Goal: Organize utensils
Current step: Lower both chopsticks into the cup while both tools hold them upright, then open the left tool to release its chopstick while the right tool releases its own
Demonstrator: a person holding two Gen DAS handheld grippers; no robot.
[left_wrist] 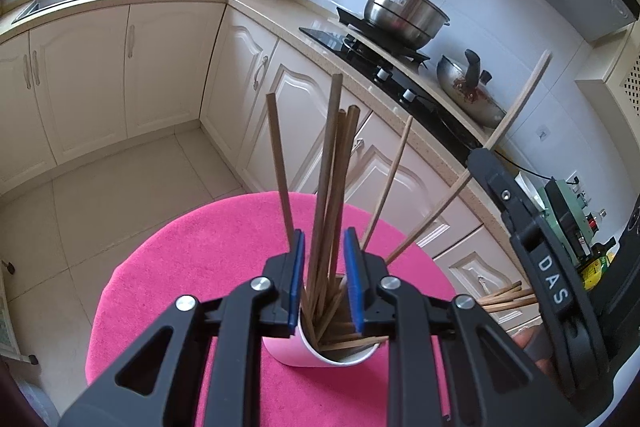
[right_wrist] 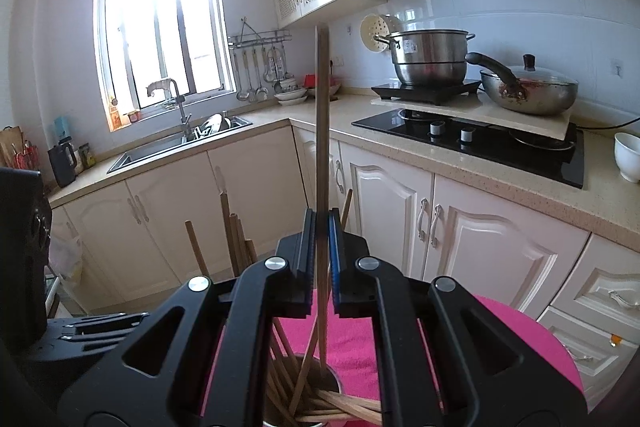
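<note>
A white paper cup (left_wrist: 304,355) stands on a round pink-covered table (left_wrist: 180,267) with several brown chopsticks leaning in it. My left gripper (left_wrist: 325,239) hangs above the cup's mouth. Its blue pads sit a narrow gap apart, pinching an upright bunch of chopsticks (left_wrist: 330,167). From the right comes my right gripper (left_wrist: 480,159), shut on one long chopstick (left_wrist: 520,99) that slants down towards the cup. In the right wrist view that chopstick (right_wrist: 322,107) stands upright between the right gripper (right_wrist: 321,223) pads, its lower end inside the cup (right_wrist: 332,383).
More chopsticks (left_wrist: 508,299) lie at the table's right edge, behind the right gripper, next to a fingertip (left_wrist: 534,349). Beyond the table runs a cabinet counter with a black hob (right_wrist: 460,135), a steel pot (right_wrist: 428,59), a wok (right_wrist: 528,91) and a white bowl (right_wrist: 628,155). Tiled floor (left_wrist: 120,207) lies left.
</note>
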